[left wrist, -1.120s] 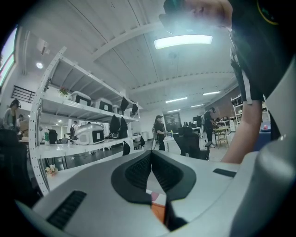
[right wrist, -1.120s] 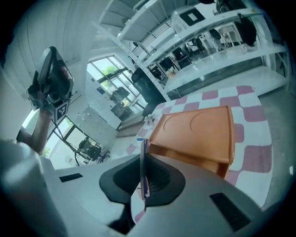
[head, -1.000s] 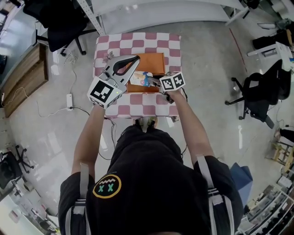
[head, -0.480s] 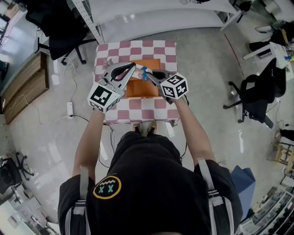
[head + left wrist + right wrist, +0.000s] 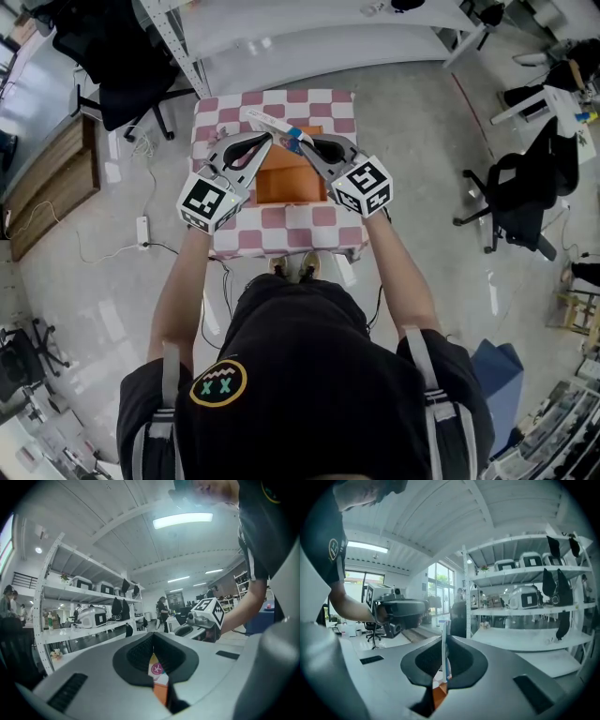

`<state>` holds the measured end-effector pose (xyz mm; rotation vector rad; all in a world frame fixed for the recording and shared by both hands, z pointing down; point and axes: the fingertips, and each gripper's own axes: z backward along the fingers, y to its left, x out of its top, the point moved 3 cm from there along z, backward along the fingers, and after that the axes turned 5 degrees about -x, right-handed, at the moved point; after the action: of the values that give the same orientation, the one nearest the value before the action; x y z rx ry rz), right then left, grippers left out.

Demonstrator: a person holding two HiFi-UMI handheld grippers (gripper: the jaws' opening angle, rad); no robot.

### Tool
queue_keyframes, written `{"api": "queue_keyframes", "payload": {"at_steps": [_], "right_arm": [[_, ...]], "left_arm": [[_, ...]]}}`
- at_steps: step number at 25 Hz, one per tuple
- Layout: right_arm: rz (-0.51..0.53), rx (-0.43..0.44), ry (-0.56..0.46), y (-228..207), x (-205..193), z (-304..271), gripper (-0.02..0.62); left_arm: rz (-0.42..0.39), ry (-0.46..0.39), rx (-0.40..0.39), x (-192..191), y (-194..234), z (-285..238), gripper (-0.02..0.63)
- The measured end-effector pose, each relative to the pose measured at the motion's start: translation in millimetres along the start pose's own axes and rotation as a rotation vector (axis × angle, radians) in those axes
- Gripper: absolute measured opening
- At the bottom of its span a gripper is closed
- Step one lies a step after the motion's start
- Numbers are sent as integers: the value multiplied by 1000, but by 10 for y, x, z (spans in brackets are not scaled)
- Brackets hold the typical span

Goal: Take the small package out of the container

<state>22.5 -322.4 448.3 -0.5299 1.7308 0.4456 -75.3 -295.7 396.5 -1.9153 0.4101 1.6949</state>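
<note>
An orange container (image 5: 289,185) sits in the middle of the checkered surface (image 5: 281,230). Higher up, toward the surface's far edge, the left hand-held gripper (image 5: 265,139) and right hand-held gripper (image 5: 307,142) both pinch the small package (image 5: 270,122). It is flat, thin and white, with a blue end and a round pink mark.

Left gripper (image 5: 269,137), right gripper (image 5: 306,141) and package (image 5: 272,123) crowd the far edge of the box (image 5: 286,187); its near half and the table (image 5: 281,230) in front lie open.

light: bright, overhead strip (image 5: 183,521) | edges: fisheye-warped, dark vignette
</note>
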Motion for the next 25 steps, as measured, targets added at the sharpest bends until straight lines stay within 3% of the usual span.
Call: {"api": "queue_keyframes", "payload": {"at_steps": [10, 25], "right_arm": [[156, -47, -125, 93, 374, 238, 26], [185, -41, -150, 114, 434, 178, 26]], "left_arm": [[-4, 4, 3, 18, 13, 26, 20], [-7, 3, 16, 17, 73, 33, 20]]}}
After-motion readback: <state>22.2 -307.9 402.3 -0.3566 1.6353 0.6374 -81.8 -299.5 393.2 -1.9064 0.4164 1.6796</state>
